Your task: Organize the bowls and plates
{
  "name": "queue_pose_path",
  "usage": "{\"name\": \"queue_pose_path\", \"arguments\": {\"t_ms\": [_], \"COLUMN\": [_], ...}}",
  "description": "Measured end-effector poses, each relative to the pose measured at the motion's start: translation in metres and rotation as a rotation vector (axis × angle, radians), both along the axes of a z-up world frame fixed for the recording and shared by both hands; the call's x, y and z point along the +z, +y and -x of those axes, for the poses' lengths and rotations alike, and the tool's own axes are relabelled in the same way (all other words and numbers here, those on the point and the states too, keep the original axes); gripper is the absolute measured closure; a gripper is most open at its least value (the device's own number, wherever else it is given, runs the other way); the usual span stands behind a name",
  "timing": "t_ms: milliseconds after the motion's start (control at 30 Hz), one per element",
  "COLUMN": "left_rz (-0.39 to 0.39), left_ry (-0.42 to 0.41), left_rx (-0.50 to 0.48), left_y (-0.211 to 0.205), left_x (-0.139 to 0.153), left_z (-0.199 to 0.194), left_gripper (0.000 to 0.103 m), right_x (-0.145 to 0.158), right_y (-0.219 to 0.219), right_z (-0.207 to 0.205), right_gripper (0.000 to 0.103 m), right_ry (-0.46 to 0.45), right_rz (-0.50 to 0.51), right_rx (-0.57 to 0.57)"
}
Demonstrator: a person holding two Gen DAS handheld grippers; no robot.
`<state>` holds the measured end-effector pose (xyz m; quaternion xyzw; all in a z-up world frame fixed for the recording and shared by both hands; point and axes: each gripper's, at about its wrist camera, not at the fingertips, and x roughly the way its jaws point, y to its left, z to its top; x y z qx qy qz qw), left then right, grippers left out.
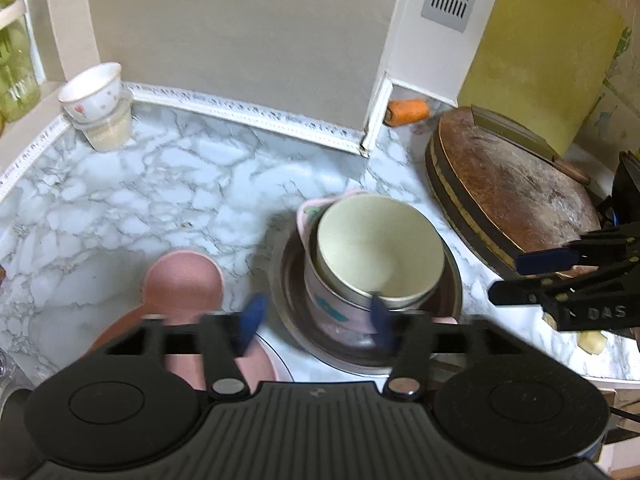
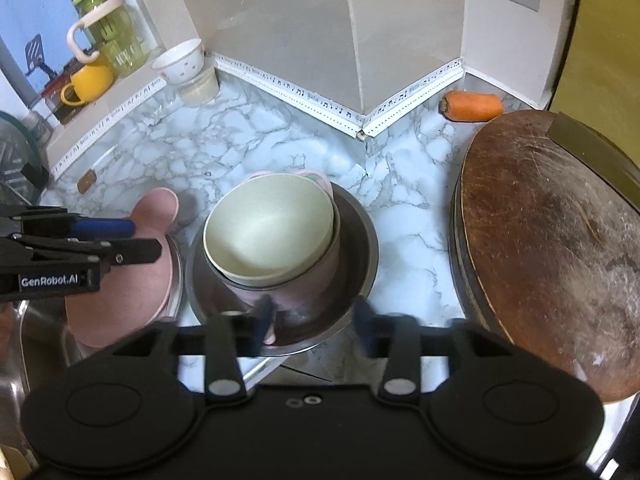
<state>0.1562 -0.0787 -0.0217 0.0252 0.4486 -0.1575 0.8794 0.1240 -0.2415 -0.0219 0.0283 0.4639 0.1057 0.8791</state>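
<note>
A cream bowl (image 1: 380, 248) (image 2: 268, 228) is nested in a pink patterned bowl (image 1: 324, 300) (image 2: 256, 294). Both stand inside a wide steel bowl (image 1: 452, 280) (image 2: 360, 240) on the marble counter. A pink plate with round ears (image 1: 184, 280) (image 2: 132, 280) lies just left of the stack. My left gripper (image 1: 316, 316) (image 2: 140, 239) is open above the stack's near-left side, its fingers blurred and nothing gripped. My right gripper (image 2: 313, 316) (image 1: 508, 280) is open over the steel bowl's near rim, with nothing held.
A round wooden chopping board (image 1: 512, 200) (image 2: 540, 240) fills the right side, with a carrot (image 1: 408, 111) (image 2: 472, 106) behind it. A small white bowl (image 1: 94, 88) (image 2: 180, 62) tops a plastic cup at back left. A yellow mug (image 2: 90, 82) and a green jar sit on the sill.
</note>
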Motion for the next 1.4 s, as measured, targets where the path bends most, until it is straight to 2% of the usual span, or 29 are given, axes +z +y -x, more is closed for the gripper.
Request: {"name": "queue_pose_path", "arguments": {"t_ms": [100, 167, 267, 367, 500, 667, 833, 1100, 1233, 1267, 1300, 1333, 1400], "left_rz": [-0.005, 0.008, 0.030, 0.053, 0.072, 0.083, 0.076, -0.018, -0.015, -0.011, -0.001, 0.017, 0.066], "left_ry": [-0.019, -0.013, -0.014, -0.003, 0.057, 0.125, 0.145, 0.089, 0.102, 0.116, 0.130, 0.142, 0.167], "left_rx": [-0.003, 0.008, 0.028, 0.044, 0.081, 0.090, 0.037, -0.087, -0.094, -0.083, -0.066, -0.049, 0.002], "left_y": [0.004, 0.008, 0.016, 0.022, 0.032, 0.039, 0.035, 0.022, 0.019, 0.019, 0.020, 0.022, 0.029], "left_x": [-0.001, -0.003, -0.007, -0.012, -0.030, -0.053, -0.064, -0.057, -0.046, -0.045, -0.045, -0.045, -0.046], "left_z": [0.000, -0.003, -0.013, -0.027, -0.053, -0.079, -0.092, -0.099, -0.099, -0.097, -0.093, -0.090, -0.084], "left_gripper": [0.033, 0.033, 0.027, 0.025, 0.025, 0.025, 0.026, 0.027, 0.027, 0.030, 0.040, 0.044, 0.044], "right_x": [0.000, 0.000, -0.003, -0.009, -0.018, -0.033, -0.046, -0.060, -0.062, -0.062, -0.062, -0.062, -0.061], "right_y": [-0.001, -0.003, -0.004, -0.007, -0.012, -0.020, -0.030, -0.039, -0.040, -0.040, -0.040, -0.041, -0.042], "right_z": [0.006, 0.010, 0.014, 0.014, 0.012, 0.004, -0.007, -0.024, -0.030, -0.032, -0.034, -0.036, -0.041], "right_gripper": [0.046, 0.036, 0.028, 0.023, 0.023, 0.024, 0.030, 0.041, 0.044, 0.045, 0.046, 0.046, 0.048], "right_ry": [-0.022, -0.038, -0.057, -0.064, -0.057, -0.057, -0.022, 0.028, 0.034, 0.035, 0.038, 0.041, 0.044], "right_rz": [0.000, -0.003, 0.003, 0.015, 0.001, -0.008, -0.051, -0.074, -0.075, -0.076, -0.077, -0.077, -0.077], "right_rx": [-0.009, -0.012, -0.017, -0.036, -0.058, -0.092, -0.101, -0.099, -0.091, -0.086, -0.079, -0.071, -0.055]}}
